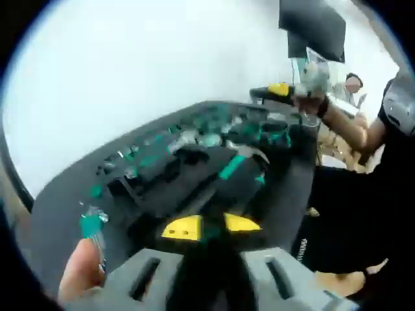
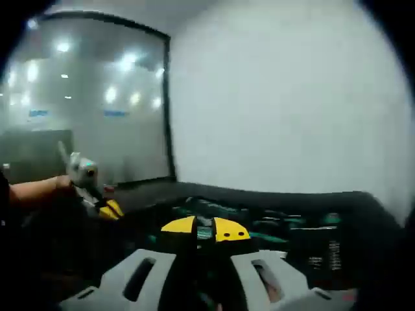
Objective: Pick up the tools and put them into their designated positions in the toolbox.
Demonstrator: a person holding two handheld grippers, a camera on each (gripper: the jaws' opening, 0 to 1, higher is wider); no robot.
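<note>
The open black toolbox (image 1: 194, 162) lies ahead in the left gripper view, its foam tray holding teal-marked tools and a hammer (image 1: 237, 162). My left gripper (image 1: 211, 227) hovers over its near edge, yellow tips almost together across a thin dark gap, with nothing clearly held. A thumb (image 1: 81, 272) at lower left is beside a small teal-handled tool (image 1: 91, 223). In the right gripper view the toolbox (image 2: 279, 223) stretches across the lower half. My right gripper (image 2: 204, 230) is just above it, tips close together. The blur hides whether the teal between them is gripped.
The right gripper (image 1: 285, 89), held by a person's hand, shows beyond the toolbox's far corner. The left gripper (image 2: 104, 206) shows at the left with a forearm. A person in black (image 1: 363, 194) stands at the right. A white wall (image 2: 292, 97) and a glass partition (image 2: 84, 97) lie behind.
</note>
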